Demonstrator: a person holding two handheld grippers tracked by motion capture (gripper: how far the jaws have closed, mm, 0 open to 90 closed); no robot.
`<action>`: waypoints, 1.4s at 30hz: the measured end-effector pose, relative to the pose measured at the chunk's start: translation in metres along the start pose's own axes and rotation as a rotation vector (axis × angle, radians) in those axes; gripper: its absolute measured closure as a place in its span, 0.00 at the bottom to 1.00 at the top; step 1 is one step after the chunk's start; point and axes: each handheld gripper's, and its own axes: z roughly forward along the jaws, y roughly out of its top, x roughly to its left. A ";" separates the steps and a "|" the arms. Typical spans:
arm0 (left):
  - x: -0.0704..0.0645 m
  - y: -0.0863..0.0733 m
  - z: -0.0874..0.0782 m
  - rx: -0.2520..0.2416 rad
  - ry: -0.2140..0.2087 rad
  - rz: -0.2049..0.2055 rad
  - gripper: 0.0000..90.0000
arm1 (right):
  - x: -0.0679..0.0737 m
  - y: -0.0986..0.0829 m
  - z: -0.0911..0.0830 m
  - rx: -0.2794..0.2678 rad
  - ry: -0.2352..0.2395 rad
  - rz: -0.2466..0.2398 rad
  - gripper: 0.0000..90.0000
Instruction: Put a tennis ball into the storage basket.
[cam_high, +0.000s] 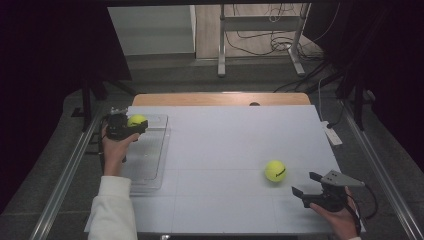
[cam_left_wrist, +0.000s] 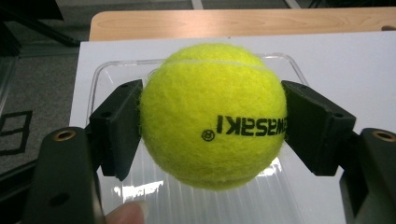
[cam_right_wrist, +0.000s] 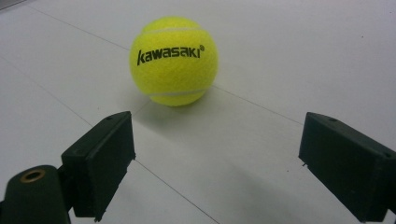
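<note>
My left gripper (cam_high: 136, 126) is shut on a yellow tennis ball (cam_high: 136, 120) and holds it above the far end of a clear plastic tray (cam_high: 150, 160). In the left gripper view the ball (cam_left_wrist: 213, 115) sits squeezed between both black pads, its KAWASAKI print upside down, with the tray (cam_left_wrist: 100, 77) below. A second yellow tennis ball (cam_high: 275, 170) rests on the white table surface at the right. My right gripper (cam_high: 306, 183) stands open a short way in front of it; in the right gripper view that ball (cam_right_wrist: 173, 60) lies beyond the spread jaws, untouched.
The white board (cam_high: 225, 140) lies on a wooden table whose far edge (cam_high: 220, 98) shows behind it. A small white object (cam_high: 332, 134) lies at the board's right edge. Metal rails run along both sides. Stand legs and cables are on the floor beyond.
</note>
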 end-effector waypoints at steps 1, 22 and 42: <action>0.000 0.000 0.001 0.009 0.002 0.002 0.30 | 0.000 0.000 0.000 0.000 0.000 0.000 0.12; 0.001 -0.006 0.019 0.109 0.041 0.024 0.29 | 0.000 0.000 0.000 0.001 -0.001 -0.001 0.12; -0.002 -0.010 0.028 0.157 0.081 0.059 0.29 | 0.000 0.000 -0.001 -0.003 0.002 -0.001 0.12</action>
